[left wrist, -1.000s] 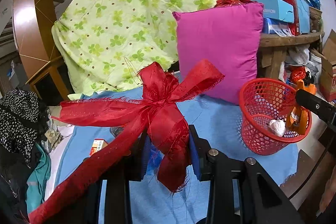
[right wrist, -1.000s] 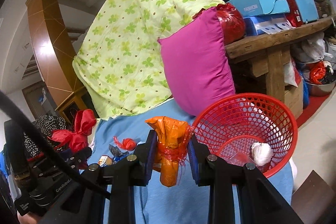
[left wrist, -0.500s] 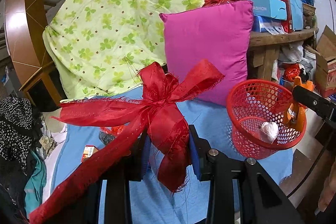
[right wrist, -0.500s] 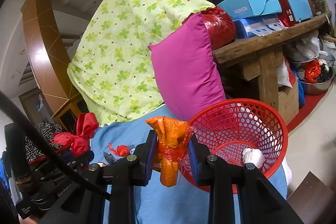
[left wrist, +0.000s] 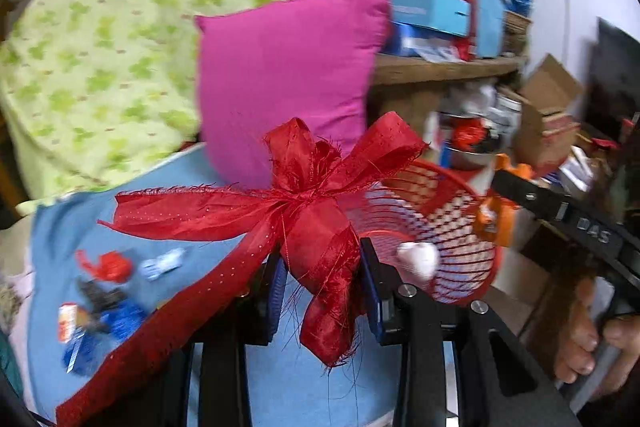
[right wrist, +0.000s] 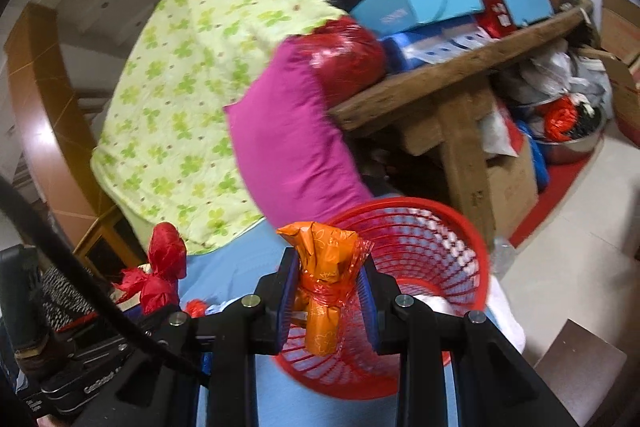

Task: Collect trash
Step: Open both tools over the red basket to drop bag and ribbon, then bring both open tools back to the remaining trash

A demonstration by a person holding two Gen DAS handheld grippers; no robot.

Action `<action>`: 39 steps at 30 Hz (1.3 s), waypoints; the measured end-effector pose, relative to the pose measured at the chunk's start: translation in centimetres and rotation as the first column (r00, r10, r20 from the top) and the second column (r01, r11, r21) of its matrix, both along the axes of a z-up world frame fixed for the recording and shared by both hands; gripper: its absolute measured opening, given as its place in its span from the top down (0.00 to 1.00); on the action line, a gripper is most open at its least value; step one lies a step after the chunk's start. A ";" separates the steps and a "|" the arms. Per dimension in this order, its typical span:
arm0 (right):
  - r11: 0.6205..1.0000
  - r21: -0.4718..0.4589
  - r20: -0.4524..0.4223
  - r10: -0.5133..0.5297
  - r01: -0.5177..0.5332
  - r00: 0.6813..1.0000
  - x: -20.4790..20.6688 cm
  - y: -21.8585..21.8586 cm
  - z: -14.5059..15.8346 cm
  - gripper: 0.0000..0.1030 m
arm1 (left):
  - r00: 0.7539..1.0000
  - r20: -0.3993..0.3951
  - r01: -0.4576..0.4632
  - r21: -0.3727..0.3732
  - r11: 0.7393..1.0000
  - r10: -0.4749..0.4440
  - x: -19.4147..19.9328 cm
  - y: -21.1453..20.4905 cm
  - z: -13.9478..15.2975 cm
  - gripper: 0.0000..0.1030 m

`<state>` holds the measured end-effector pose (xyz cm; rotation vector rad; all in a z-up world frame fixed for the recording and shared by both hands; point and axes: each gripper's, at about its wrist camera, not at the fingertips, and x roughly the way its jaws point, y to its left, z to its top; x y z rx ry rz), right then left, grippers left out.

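Observation:
My left gripper (left wrist: 322, 281) is shut on a frayed red ribbon bow (left wrist: 316, 211), whose tails hang to the left. Just beyond it to the right stands a red mesh basket (left wrist: 452, 227) with a white wad (left wrist: 418, 261) inside. My right gripper (right wrist: 328, 291) is shut on an orange wrapper (right wrist: 324, 267) bound with red plastic. The wrapper hangs over the near rim of the basket (right wrist: 432, 247). In the right wrist view the bow (right wrist: 160, 275) shows at the lower left. The left wrist view catches the orange wrapper (left wrist: 494, 223) at the basket's far side.
The basket sits on a blue cloth (left wrist: 280, 379), where a red scrap (left wrist: 110, 267) and blue wrappers (left wrist: 120, 319) lie at the left. A pink cushion (left wrist: 288, 75) and a green floral quilt (left wrist: 100, 47) rise behind. A wooden bench (right wrist: 460, 67) piled with boxes stands right.
Both grippers have moved toward the basket, each still holding its piece. The basket has grown larger and nearer in both views. The orange wrapper now hangs over its rim.

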<state>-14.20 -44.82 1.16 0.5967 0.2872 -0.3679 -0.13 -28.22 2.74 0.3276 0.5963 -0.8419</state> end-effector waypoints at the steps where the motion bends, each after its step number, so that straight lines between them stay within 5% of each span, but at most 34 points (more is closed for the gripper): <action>1: 1.000 0.012 -0.005 -0.009 0.009 1.000 0.0 -0.6 -0.3 0.70 | 1.000 -0.018 0.024 -0.001 1.000 -0.024 0.2 -0.8 -0.2 0.63; 6: 0.996 0.080 -0.028 -0.036 0.038 0.999 0.3 -3.0 -1.8 0.68 | 0.994 -0.045 0.096 0.011 0.995 -0.096 0.6 -4.0 -1.1 0.57; 8: 0.993 0.112 -0.031 -0.030 0.033 0.999 0.7 -3.6 -2.4 0.65 | 0.992 -0.048 0.115 0.020 0.993 -0.114 0.8 -5.2 -1.5 0.46; 11: 0.986 0.163 -0.021 -0.028 0.031 0.999 0.8 -4.2 -3.4 0.39 | 0.991 -0.058 0.121 0.006 0.993 -0.121 1.3 -6.0 -1.9 0.42; 16: 0.991 0.123 0.032 -0.056 0.051 0.998 -0.2 -3.6 -2.9 0.39 | 0.992 -0.081 0.093 -0.012 0.996 -0.093 2.2 -4.5 -2.4 0.41; 28: 0.998 -0.040 0.098 0.052 -0.048 0.994 0.1 2.2 0.7 0.39 | 0.976 -0.106 -0.188 0.025 0.982 0.190 2.5 11.4 -6.3 0.38; 39: 0.952 -0.074 0.003 0.297 -0.296 0.955 5.7 11.3 0.1 0.39 | 0.847 -0.091 -0.519 0.072 0.852 0.524 4.3 28.6 -9.4 0.38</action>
